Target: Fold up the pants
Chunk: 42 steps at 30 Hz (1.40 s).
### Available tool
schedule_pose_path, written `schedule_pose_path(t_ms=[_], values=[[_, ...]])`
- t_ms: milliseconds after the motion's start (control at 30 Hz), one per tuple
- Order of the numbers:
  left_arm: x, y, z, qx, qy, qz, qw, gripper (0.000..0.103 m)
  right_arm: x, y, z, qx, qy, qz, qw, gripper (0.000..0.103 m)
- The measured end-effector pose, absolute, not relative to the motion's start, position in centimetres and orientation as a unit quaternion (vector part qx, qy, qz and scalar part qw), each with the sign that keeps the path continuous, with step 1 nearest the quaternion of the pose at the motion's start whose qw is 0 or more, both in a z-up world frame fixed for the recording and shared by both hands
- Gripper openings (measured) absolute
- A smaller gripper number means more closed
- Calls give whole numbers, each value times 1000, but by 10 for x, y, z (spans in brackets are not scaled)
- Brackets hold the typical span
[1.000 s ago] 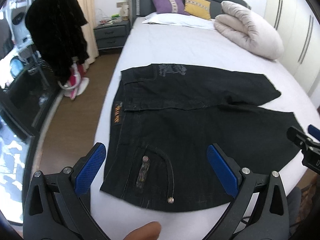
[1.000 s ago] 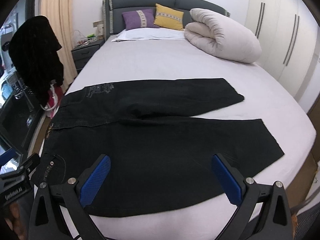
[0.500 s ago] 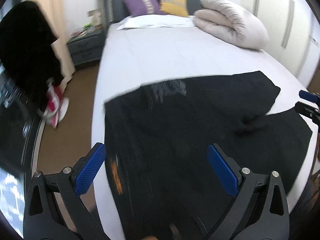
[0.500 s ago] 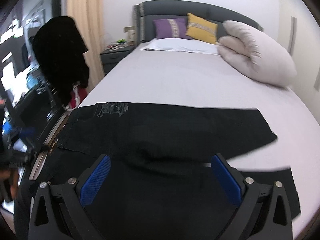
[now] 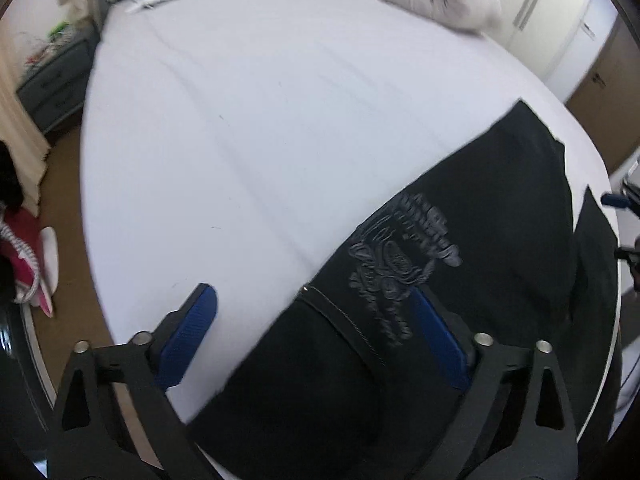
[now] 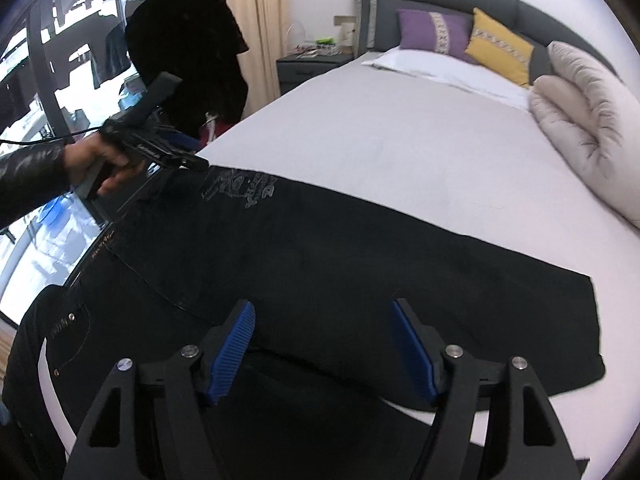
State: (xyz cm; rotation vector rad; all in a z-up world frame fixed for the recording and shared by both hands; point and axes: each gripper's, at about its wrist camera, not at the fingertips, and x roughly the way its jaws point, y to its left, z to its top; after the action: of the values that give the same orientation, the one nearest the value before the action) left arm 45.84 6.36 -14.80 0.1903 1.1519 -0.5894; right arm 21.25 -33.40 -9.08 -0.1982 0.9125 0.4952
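Pants run lengthwise left-right; left gripper over waist corner, right gripper mid-leg; both closing, jaws apart, nothing gripped.

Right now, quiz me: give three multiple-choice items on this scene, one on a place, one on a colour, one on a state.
1. Where do the black pants lie?
A. On the bed
B. On the floor
C. On the nightstand

2. What colours are the two cushions at the headboard?
A. Red and green
B. Purple and yellow
C. Both white

3. How do the jaws of the right gripper stand?
A. Clamped on a pillow
C. Shut with nothing between them
B. Apart, above the pants, pads not pressing the cloth

Answers:
1. A: the pants are spread flat on the pale sheet.
2. B: a purple cushion sits beside a yellow cushion.
3. B: a wide gap shows between the blue pads, which have just been closing, over the dark cloth.
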Motion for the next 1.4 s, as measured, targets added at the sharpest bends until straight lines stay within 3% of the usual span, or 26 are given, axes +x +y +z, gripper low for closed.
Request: schedule_pose_path(t_ms=[267, 400, 600, 867, 1167, 1233, 1300, 1400], values=[[500, 63, -170, 79, 575, -300, 757, 77, 239, -317, -102, -116, 443, 280, 844, 61], [511, 60, -170, 74, 591, -304, 743, 31, 248, -302, -102, -124, 442, 293, 838, 56], [477, 53, -158, 73, 559, -297, 771, 9, 273, -279, -100, -153, 447, 303, 828, 52], [394, 35, -115, 152, 447, -275, 838, 7, 312, -231, -97, -246, 452, 330, 791, 44], [342, 48, -105, 152, 413, -280, 853, 7, 357, -187, -123, -326, 473, 313, 756, 42], [334, 48, -105, 146, 415, -282, 853, 7, 365, -185, -132, -323, 489, 307, 750, 35], [339, 57, -106, 141, 416, -284, 852, 7, 371, -184, -137, -304, 507, 304, 747, 18], [341, 54, -105, 138, 415, -283, 853, 7, 374, -188, -136, -260, 525, 307, 750, 11]])
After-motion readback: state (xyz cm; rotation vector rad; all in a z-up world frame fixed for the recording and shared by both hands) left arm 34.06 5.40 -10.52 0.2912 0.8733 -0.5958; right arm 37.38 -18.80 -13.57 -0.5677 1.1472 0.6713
